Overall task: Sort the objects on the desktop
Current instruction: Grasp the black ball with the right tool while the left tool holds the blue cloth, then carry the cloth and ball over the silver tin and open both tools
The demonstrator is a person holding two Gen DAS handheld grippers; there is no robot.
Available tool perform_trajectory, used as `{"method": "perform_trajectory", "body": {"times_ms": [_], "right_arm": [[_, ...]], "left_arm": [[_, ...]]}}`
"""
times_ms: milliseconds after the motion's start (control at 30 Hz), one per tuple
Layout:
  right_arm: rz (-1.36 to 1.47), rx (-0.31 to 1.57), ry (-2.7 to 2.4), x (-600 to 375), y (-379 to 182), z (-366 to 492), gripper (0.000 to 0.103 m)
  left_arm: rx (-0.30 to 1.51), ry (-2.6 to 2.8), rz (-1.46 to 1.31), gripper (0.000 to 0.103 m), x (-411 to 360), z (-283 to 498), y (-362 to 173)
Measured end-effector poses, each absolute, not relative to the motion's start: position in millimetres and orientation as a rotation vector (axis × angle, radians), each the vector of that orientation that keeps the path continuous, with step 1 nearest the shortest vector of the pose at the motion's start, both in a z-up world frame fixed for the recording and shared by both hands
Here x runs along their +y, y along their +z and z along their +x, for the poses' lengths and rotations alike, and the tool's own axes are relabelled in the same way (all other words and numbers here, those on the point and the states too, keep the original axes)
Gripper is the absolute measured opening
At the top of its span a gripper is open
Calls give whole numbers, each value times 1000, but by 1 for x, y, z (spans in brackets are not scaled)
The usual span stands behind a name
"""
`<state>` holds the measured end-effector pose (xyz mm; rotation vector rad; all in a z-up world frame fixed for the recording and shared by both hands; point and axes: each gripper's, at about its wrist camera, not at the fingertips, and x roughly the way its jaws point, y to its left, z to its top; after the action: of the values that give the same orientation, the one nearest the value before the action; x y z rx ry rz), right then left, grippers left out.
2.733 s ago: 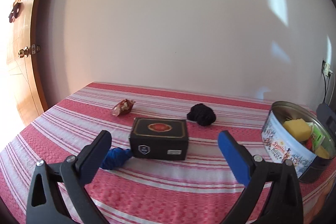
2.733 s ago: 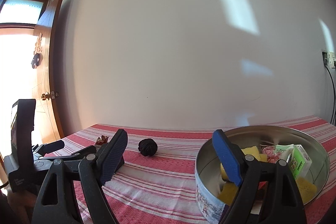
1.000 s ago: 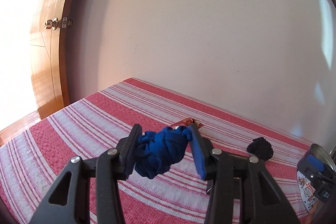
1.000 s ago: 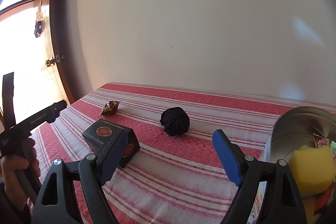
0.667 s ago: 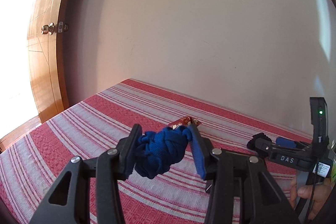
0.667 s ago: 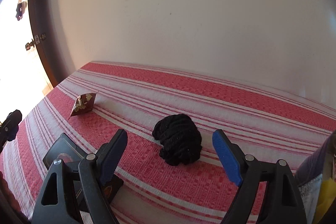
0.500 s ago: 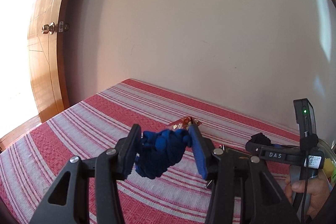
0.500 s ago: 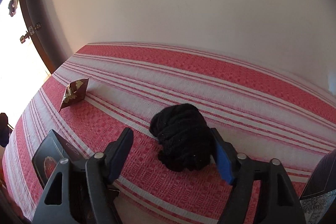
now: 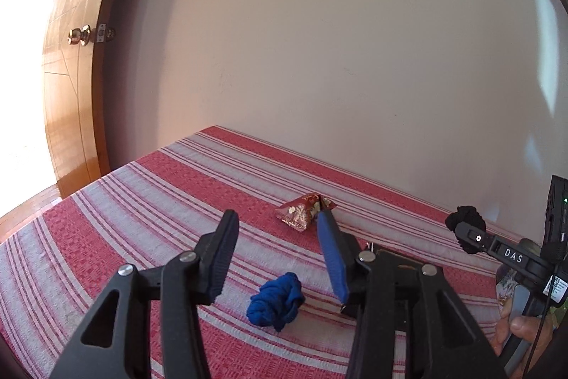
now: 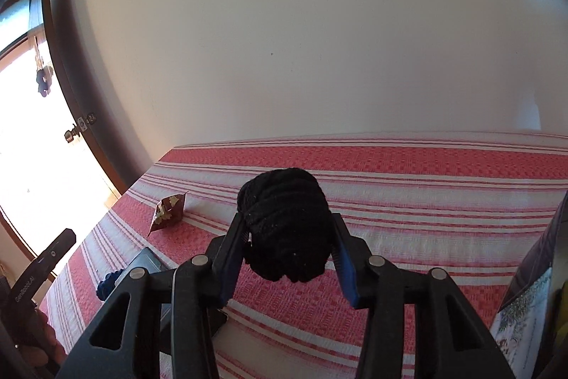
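My left gripper [image 9: 280,254] is open and empty above the red striped tablecloth [image 9: 149,201]. A blue balled sock [image 9: 276,303] lies on the cloth below and between its fingers. My right gripper [image 10: 288,237] is shut on a black balled sock [image 10: 285,229] and holds it off the cloth; that sock also shows at the right of the left wrist view [image 9: 465,226]. A dark box [image 9: 397,276] lies behind the left gripper's right finger. A red-gold snack packet [image 9: 301,210] lies further back.
A decorated round tin [image 10: 529,308] shows at the right edge of the right wrist view. A wall runs behind the table and a wooden door [image 9: 71,77] stands at the left. The table's left edge is near the door.
My left gripper opened and the blue sock dropped onto the cloth. My right gripper closed on the black sock and lifted it.
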<state>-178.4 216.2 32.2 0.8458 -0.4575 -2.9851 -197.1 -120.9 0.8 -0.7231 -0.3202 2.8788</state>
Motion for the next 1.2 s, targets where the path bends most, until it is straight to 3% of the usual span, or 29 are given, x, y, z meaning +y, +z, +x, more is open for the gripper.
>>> {"method": "perform_trajectory", "body": {"times_ms": [300, 667, 700, 867, 1067, 1200], "right_arm": [[775, -345, -3048, 208, 41, -146, 48], [683, -157, -3042, 173, 46, -106, 48], [676, -144, -3041, 171, 46, -103, 48], [604, -57, -3072, 159, 48, -91, 48], [484, 50, -3137, 151, 53, -71, 48], [396, 125, -3189, 144, 58, -56, 48]], "left_arm": [[-193, 2731, -1055, 47, -111, -209, -21], [-20, 2647, -1270, 47, -84, -227, -43], [-2, 2649, -1268, 39, -82, -226, -43], [5, 2696, -1178, 32, -82, -215, -32], [72, 2812, -827, 32, -76, -174, -5], [10, 2858, -580, 32, -80, -140, 10]]}}
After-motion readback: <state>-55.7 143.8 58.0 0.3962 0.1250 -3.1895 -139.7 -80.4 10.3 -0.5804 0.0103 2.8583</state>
